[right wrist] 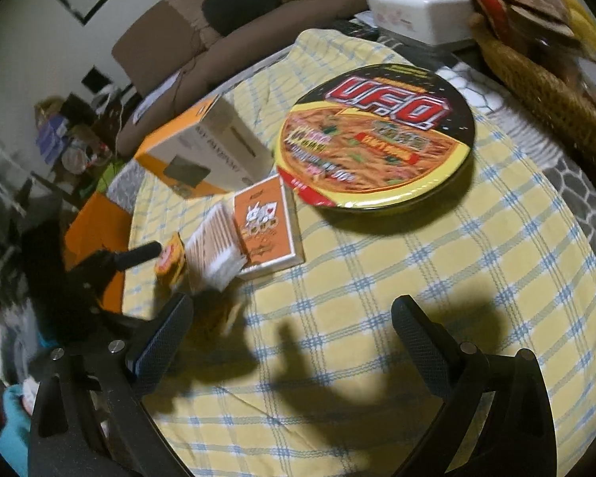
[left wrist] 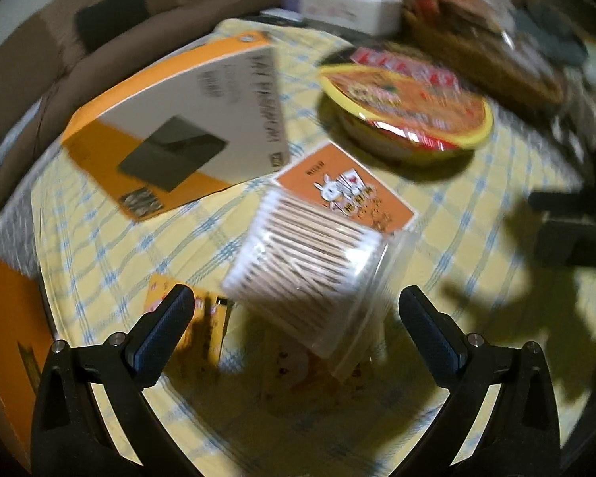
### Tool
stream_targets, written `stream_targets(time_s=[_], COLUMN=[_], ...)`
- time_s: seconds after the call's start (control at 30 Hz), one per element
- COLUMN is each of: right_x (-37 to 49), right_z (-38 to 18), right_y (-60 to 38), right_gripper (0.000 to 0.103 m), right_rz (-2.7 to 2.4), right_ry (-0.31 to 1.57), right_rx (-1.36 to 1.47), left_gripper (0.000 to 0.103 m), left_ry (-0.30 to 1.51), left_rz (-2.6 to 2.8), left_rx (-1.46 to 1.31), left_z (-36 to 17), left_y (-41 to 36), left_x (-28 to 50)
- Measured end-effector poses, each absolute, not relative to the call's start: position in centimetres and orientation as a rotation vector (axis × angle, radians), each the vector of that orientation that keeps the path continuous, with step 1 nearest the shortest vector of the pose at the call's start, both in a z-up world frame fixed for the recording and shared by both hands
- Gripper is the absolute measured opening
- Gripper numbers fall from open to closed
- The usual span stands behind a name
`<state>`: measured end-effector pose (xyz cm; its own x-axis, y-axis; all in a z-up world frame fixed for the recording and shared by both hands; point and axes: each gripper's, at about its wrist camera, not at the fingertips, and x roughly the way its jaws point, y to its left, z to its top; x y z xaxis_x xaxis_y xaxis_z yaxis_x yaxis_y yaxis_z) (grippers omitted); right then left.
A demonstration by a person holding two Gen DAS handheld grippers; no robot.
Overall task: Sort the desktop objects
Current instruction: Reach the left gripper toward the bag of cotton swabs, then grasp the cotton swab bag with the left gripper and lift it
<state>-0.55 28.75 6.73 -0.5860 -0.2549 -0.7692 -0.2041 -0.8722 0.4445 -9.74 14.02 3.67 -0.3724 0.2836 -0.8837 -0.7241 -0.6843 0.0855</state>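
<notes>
A clear box of cotton swabs [left wrist: 318, 246] with an orange rabbit label lies on the yellow checked tablecloth [left wrist: 99, 246], just ahead of my open left gripper [left wrist: 294, 310], between its fingers but not touched. It also shows in the right wrist view [right wrist: 254, 234]. A small yellow packet [left wrist: 202, 318] lies by the left finger; in the right wrist view [right wrist: 171, 262] it sits left of the swabs. A round U.F.O. noodle bowl [right wrist: 377, 139] and an orange-and-white box [right wrist: 206, 151] stand beyond. My right gripper [right wrist: 290, 326] is open and empty over bare cloth.
A white tissue box [right wrist: 421, 12] and a wicker basket [right wrist: 544, 87] of snacks stand at the table's far edge. A brown sofa [right wrist: 218, 43] lies behind. An orange box [left wrist: 4, 342] is at the left edge. The left gripper's body shows in the right wrist view [right wrist: 111, 262].
</notes>
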Motion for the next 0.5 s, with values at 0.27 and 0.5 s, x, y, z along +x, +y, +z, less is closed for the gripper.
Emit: stream_targets(time_s=[0.27,0.5], right_x=[-0.6,-0.7], right_z=[5.8,5.7], right_y=[29.3,29.2], right_gripper=[0.101,0.101], right_rz=[-2.594,-2.591], right_ry=[-0.862,-0.843], right_rx=[1.453,1.462], left_gripper=[0.103,0.096], left_ry=[0.828,0.78], left_rz=[2.071,2.029], left_rx=[-1.188,-1.212], left_z=[2.3,1.8], left_y=[16.0,16.4], left_x=[-10.3,-10.5])
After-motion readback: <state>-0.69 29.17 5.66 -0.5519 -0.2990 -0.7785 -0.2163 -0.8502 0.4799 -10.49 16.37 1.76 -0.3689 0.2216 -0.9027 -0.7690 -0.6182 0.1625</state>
